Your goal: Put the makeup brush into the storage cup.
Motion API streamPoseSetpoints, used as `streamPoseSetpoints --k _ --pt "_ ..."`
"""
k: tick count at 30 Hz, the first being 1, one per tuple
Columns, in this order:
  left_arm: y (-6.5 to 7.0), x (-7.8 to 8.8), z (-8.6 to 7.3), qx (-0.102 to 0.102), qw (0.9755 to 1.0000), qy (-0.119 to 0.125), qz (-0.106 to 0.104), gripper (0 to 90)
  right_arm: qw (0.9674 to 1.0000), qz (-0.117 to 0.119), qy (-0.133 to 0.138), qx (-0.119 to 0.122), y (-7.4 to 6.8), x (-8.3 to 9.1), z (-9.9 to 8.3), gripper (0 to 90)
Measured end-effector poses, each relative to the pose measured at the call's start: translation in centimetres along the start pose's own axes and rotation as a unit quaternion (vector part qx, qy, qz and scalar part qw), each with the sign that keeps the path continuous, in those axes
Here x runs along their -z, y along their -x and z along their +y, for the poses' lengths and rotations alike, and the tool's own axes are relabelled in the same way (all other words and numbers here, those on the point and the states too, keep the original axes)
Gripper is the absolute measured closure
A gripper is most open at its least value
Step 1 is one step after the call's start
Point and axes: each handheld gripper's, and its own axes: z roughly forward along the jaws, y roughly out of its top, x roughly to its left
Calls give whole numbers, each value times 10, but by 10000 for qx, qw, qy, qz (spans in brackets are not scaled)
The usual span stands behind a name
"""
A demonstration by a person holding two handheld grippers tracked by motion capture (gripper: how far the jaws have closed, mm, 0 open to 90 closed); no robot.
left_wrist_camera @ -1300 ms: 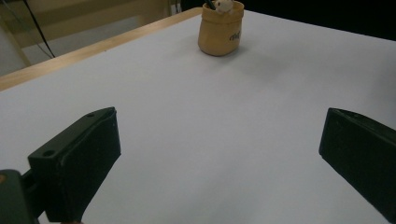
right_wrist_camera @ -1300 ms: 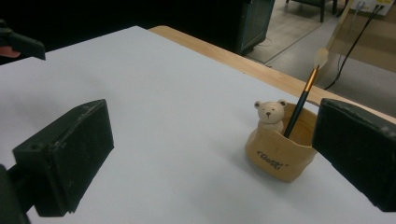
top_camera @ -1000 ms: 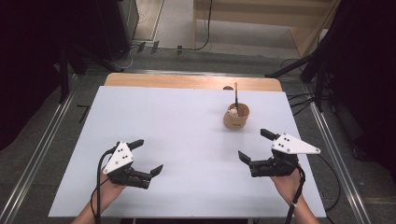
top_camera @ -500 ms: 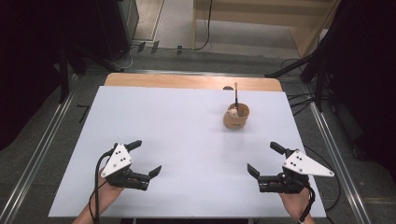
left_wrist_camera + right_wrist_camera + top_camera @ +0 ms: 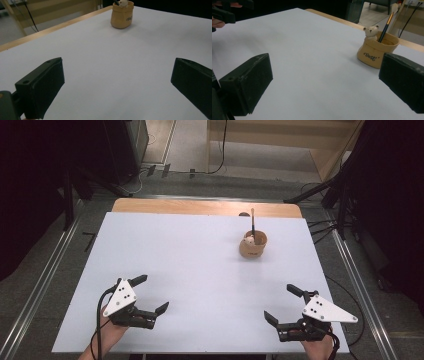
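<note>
Nearest the person's edge of the white table [image 5: 200, 270], both grippers sit low over the bare surface with their jaws spread wide and nothing between them. Seen from the high view, the left gripper [image 5: 152, 294] is at the near left corner, held by a hand [image 5: 107, 332] that comes in from the bottom edge, its grey plate facing up and its cable trailing back toward the person. At the near right, the right gripper [image 5: 289, 303] is held the same way, its jaws angled toward the table's middle. Between the two lies only plain white tabletop, and the grippers are well apart from each other. Farther off, toward the far right of the table and well apart from both grippers, stands a small tan cup [image 5: 252, 246], upright, with dark script lettering on its side in the right gripper view [image 5: 377, 53]. A little bear figure [image 5: 371, 32] peeks over its rim, and a dark pencil [image 5: 385, 28] leans out of it beside the bear. Beyond the cup runs the table's wooden far edge [image 5: 200, 207].
</note>
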Motion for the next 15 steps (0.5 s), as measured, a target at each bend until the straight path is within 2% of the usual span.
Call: streamPoseSetpoints --k 15 --pt "2 7 -8 -72 9999 60 -39 0 10000 44 -9 -41 5 15 -13 0"
